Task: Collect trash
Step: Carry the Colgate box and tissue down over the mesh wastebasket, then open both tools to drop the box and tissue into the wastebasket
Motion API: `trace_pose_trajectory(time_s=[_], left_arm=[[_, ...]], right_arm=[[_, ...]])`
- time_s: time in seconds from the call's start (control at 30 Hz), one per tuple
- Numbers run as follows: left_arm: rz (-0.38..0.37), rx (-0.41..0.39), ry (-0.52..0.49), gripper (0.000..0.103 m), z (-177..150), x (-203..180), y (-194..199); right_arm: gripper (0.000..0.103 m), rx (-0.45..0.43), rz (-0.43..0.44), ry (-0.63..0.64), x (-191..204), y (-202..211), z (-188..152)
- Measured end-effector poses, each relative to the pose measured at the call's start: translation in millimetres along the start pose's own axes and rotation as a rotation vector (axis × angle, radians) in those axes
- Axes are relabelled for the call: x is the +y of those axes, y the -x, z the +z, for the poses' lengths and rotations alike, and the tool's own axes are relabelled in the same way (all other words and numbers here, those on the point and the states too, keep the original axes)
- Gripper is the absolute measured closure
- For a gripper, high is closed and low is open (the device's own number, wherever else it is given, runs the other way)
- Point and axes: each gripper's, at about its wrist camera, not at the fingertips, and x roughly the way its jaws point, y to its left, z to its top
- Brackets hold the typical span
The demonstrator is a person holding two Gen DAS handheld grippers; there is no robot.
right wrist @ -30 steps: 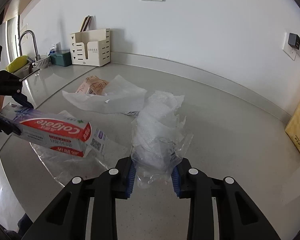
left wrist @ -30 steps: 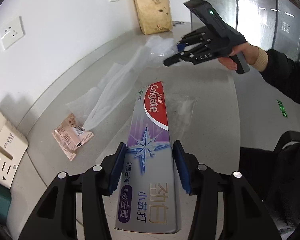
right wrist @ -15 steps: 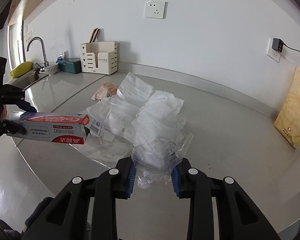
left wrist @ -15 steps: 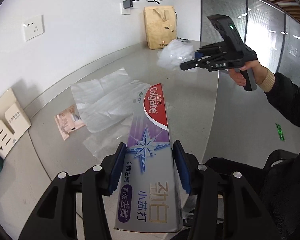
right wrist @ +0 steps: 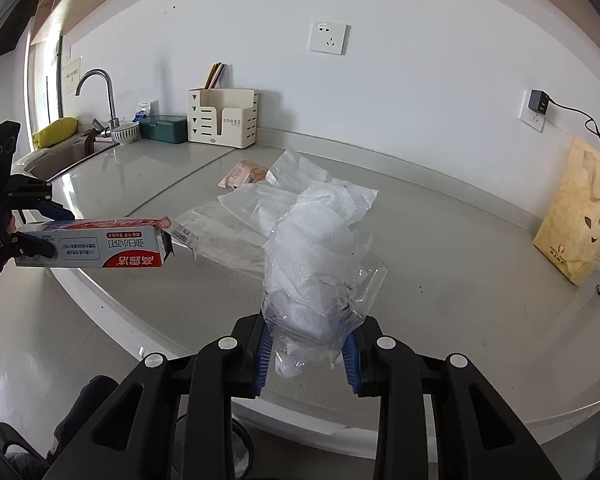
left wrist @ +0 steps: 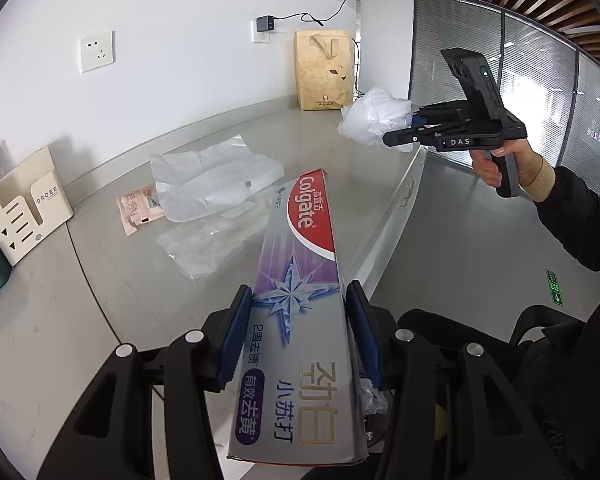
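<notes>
— Looking at the left claw (left wrist: pixel 298 328), what has it got?

— A Colgate toothpaste box (left wrist: pixel 300 304), clamped by its long sides between the blue pads (left wrist: pixel 233 338). The box is lifted off the counter (left wrist: pixel 100 292) and juts out over the counter's edge.

— And the right claw (right wrist: pixel 306 354)?

— Closed on a crumpled wad of clear plastic wrap (right wrist: pixel 316 276), held in the air above the counter's rounded edge. From the other side you can see the person's right hand (left wrist: pixel 504 164) on its grip.

— What's left lying on the counter?

— Taking the cream holder (right wrist: pixel 224 118) by the wall as the marker: a pink snack wrapper (right wrist: pixel 244 172) lies in front of it, toward the counter's edge. A white plastic sheet (right wrist: pixel 300 192) lies just beside that wrapper, farther from the holder. A flat clear bag (left wrist: pixel 208 244) sits nearer the edge than the sheet.

— Anything else around?

— A green box (right wrist: pixel 164 129) touches the holder on the sink (right wrist: pixel 60 160) side, and a yellow paper bag (right wrist: pixel 580 212) leans against the wall, well apart from the holder at the other end.
</notes>
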Motion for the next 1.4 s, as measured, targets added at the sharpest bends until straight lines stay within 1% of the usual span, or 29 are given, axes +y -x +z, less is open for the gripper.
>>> trace_pose_trajectory(time_s=[0.27, 0.33, 0.4, 0.57, 0.77, 0.87, 0.97, 1.1, 1.23, 1.33, 1.4], left_arm=[[-0.011, -0.016, 0.011, 0.054, -21.7, -33.7, 21.2], [-0.008, -0.012, 0.018, 0.054, -29.8, -44.4, 22.2], [-0.012, -0.008, 0.021, 0.054, -37.9, -54.9, 21.8], [-0.020, 0.028, 0.055, 0.054, -59.1, -75.9, 14.3], [-0.044, 0.103, 0.083, 0.054, -82.9, -95.9, -5.4], [-0.063, 0.133, 0.107, 0.054, -95.4, -98.4, -18.7], [-0.089, 0.152, 0.140, 0.054, -111.0, -97.4, -32.4], [-0.114, 0.182, 0.180, 0.054, -136.9, -95.3, -56.6], [-0.140, 0.229, 0.225, 0.054, -168.2, -90.2, -90.9], [-0.164, 0.259, 0.259, 0.054, -192.2, -83.0, -118.4], [-0.169, 0.303, 0.274, 0.054, -211.5, -78.5, -142.0]], right_arm=[[0.069, 0.012, 0.014, 0.047, 24.7, 32.0, -31.0], [0.069, 0.017, 0.011, 0.071, 33.6, 36.3, -39.6], [0.069, 0.024, 0.027, 0.088, 41.5, 39.3, -49.9], [0.069, 0.056, 0.073, 0.117, 55.5, 40.2, -74.8], [0.069, 0.104, 0.141, 0.135, 64.4, 33.4, -112.9], [0.069, 0.132, 0.167, 0.137, 68.2, 24.8, -135.5], [0.069, 0.176, 0.205, 0.128, 72.7, 8.2, -158.5], [0.069, 0.239, 0.242, 0.149, 81.7, -16.0, -187.0], [0.069, 0.322, 0.297, 0.147, 88.7, -55.2, -217.7], [0.069, 0.382, 0.327, 0.171, 97.9, -89.3, -240.0], [0.069, 0.428, 0.352, 0.181, 103.9, -115.8, -256.4]])
